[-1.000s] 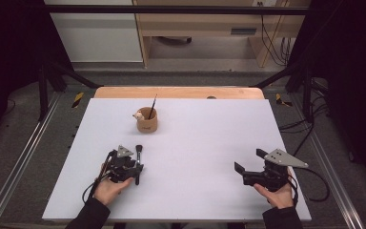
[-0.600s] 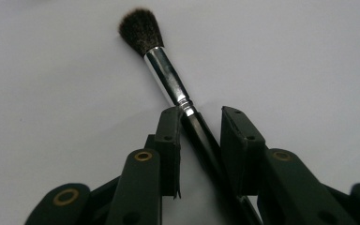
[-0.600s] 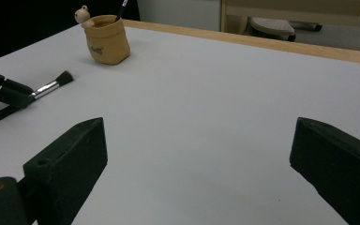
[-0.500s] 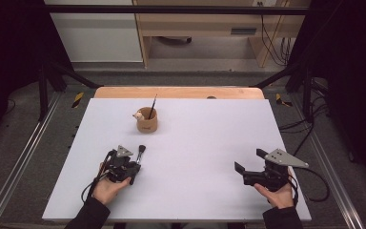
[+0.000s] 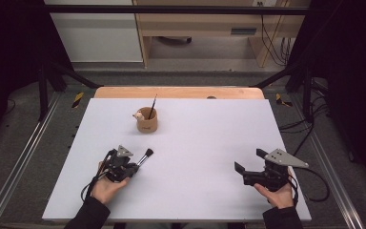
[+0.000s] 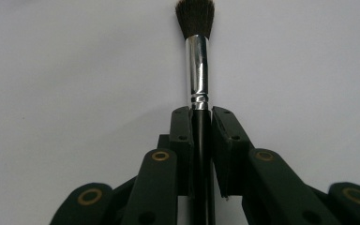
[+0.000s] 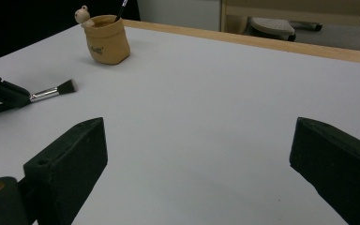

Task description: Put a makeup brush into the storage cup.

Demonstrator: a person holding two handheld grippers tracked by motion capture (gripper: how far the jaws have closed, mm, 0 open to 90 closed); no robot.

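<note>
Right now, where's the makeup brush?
High view: the brush is at the table's front left, gripped by the left gripper, bristles pointing toward the cup farther back.

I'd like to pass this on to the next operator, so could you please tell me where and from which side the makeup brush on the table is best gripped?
Grip the brush on its thin black handle just behind the silver collar, coming along the handle from its tail end with one pad on each side. The left tongs, just closing, clamp it there, bristles pointing away.
</note>
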